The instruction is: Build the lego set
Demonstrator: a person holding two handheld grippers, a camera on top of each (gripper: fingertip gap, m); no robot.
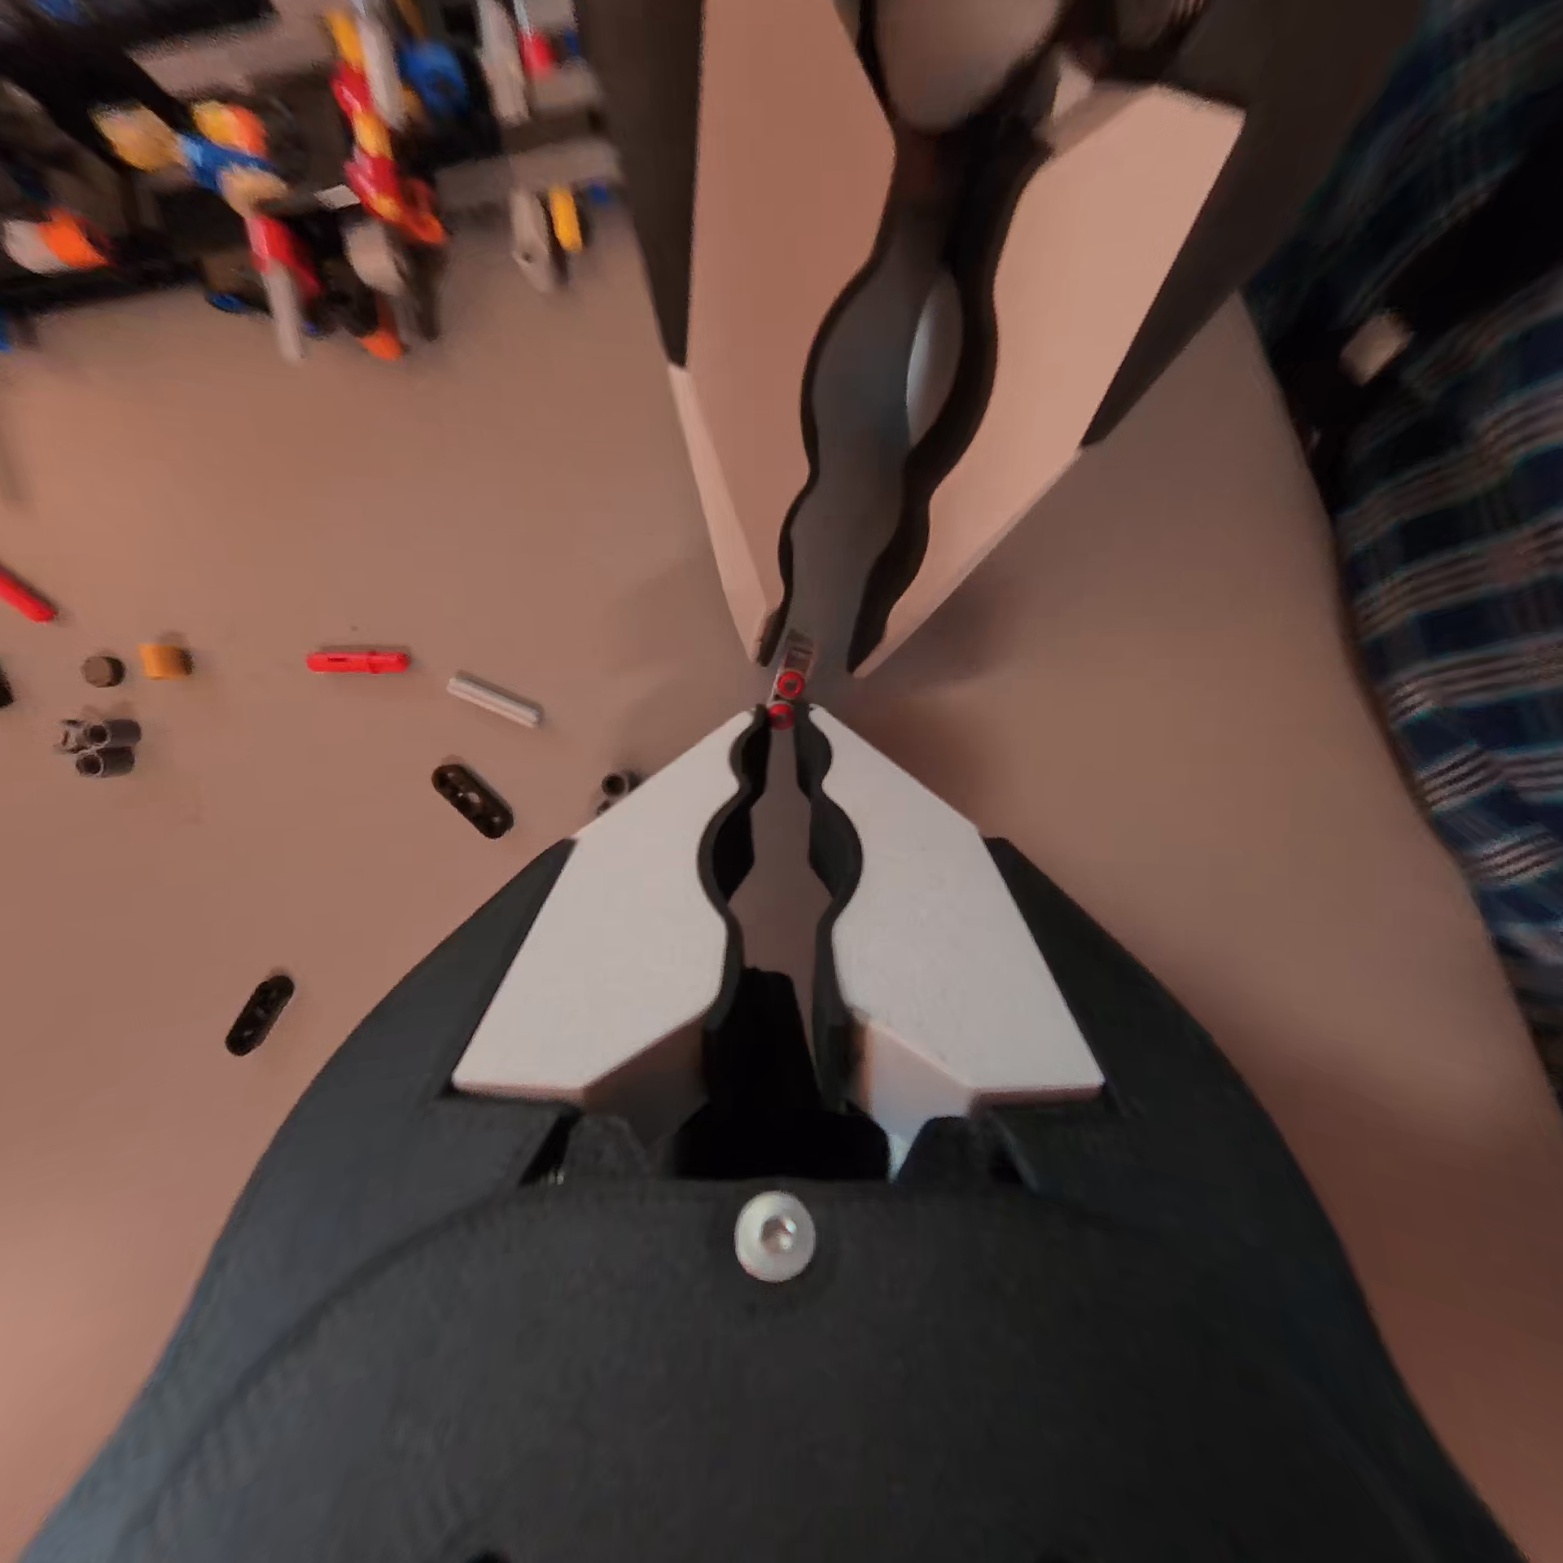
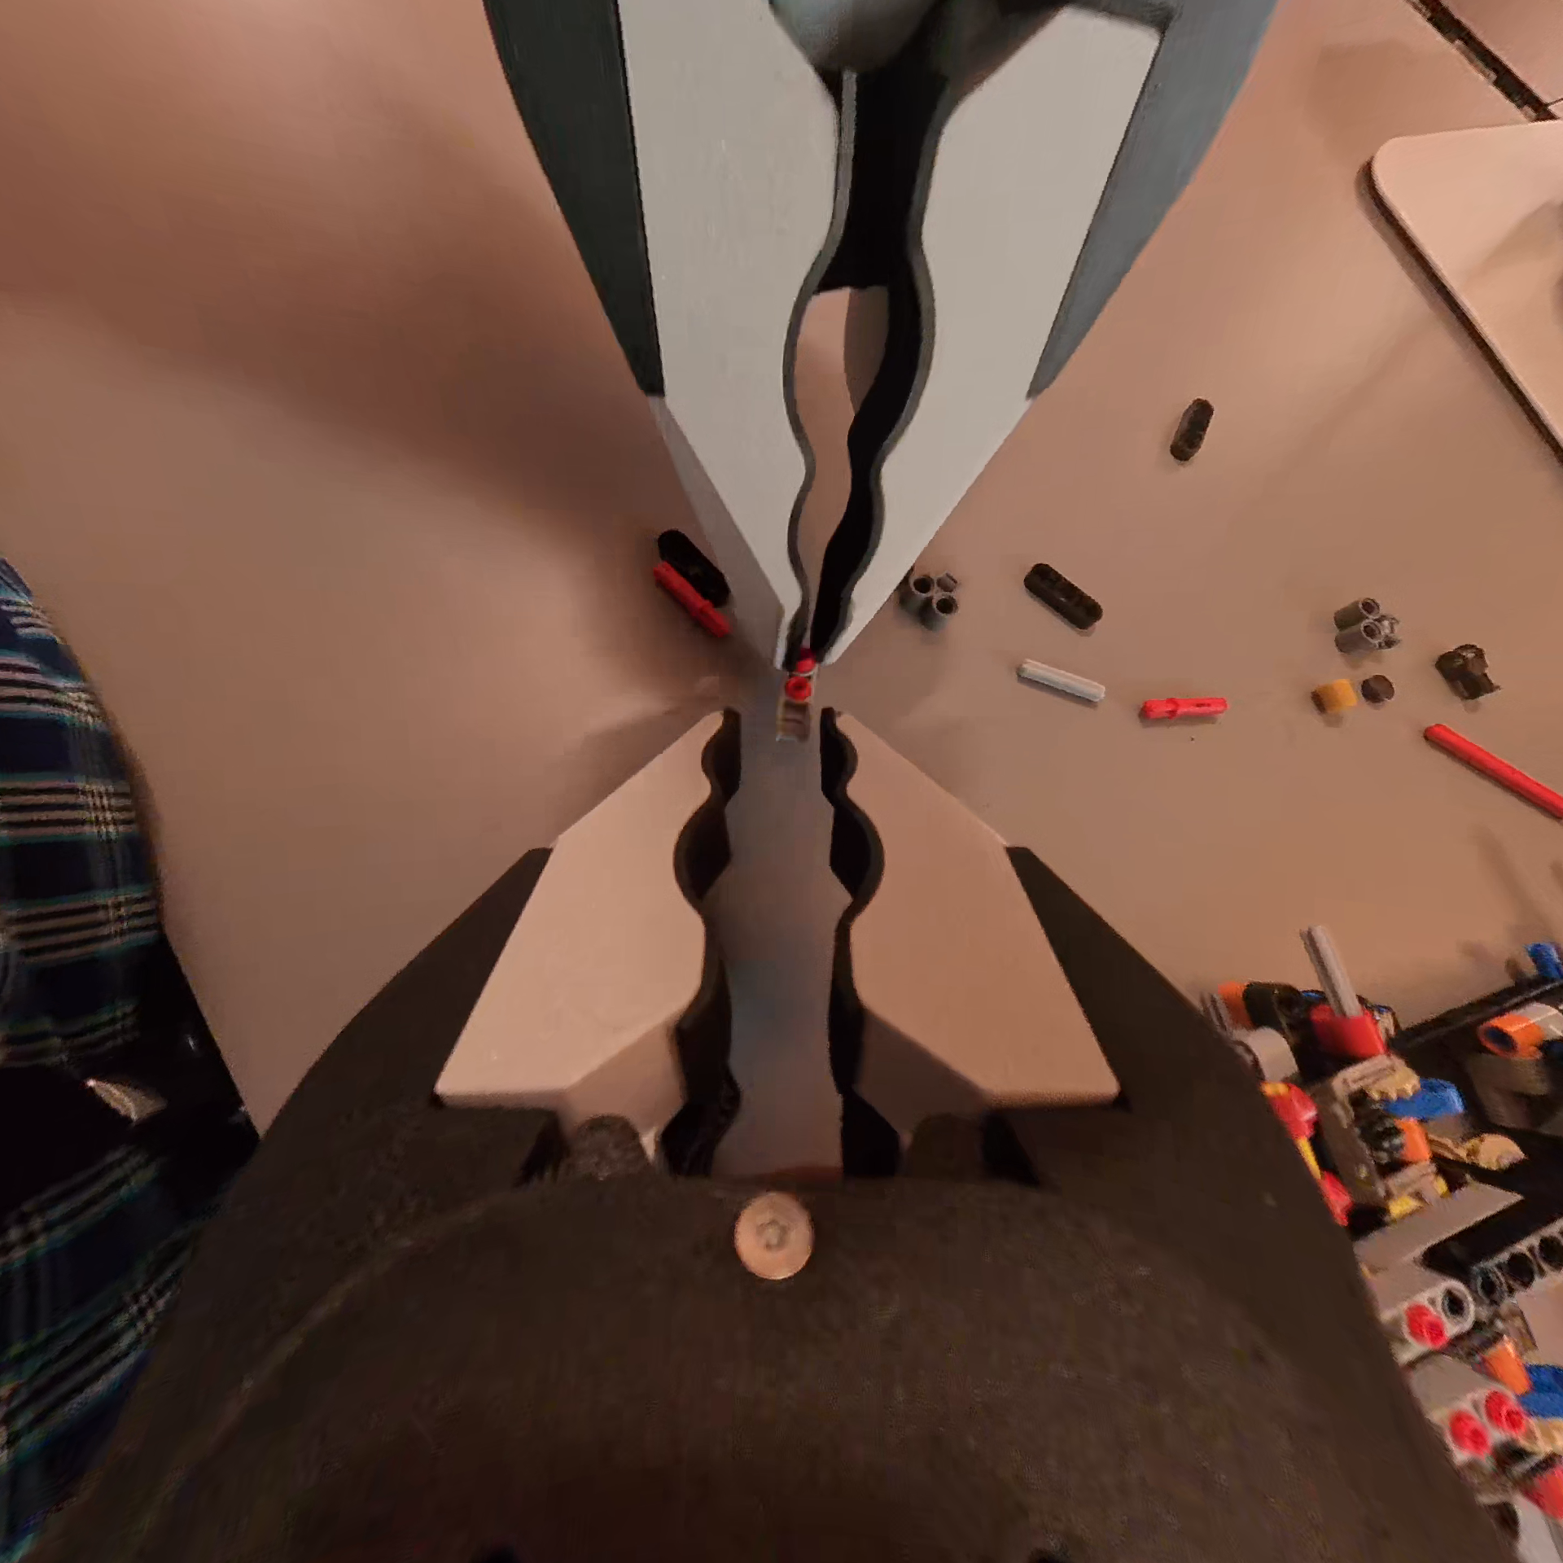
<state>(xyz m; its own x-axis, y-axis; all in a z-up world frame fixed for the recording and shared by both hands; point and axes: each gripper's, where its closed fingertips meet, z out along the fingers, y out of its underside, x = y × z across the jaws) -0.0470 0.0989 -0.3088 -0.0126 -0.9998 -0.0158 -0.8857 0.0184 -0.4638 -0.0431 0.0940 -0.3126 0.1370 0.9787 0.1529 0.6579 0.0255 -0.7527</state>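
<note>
Both grippers meet tip to tip above the tan table. My left gripper (image 1: 782, 717) is shut on a small red pin (image 1: 783, 717). A second red pin (image 1: 792, 682) sits just beyond it in a small grey piece (image 1: 800, 655). My right gripper (image 1: 809, 660) comes in from above, its tips around that grey piece. In the right wrist view my right gripper (image 2: 778, 719) is shut on the grey piece (image 2: 793, 719), with the red pins (image 2: 797, 685) at its far end. The left gripper (image 2: 803, 655) closes on the far pin.
Loose parts lie on the table: a red pin (image 1: 357, 660), a grey axle (image 1: 493, 699), black beams (image 1: 472, 800), an orange bush (image 1: 165, 660). A partly built colourful model (image 2: 1387, 1125) stands at one side. A white board (image 2: 1480, 254) is at the far right. A plaid sleeve (image 1: 1455, 592) is nearby. Left tips and right tips are each some 7 cm from the grey axle (image 1: 493, 699). Look for it in the right wrist view (image 2: 1063, 682) too.
</note>
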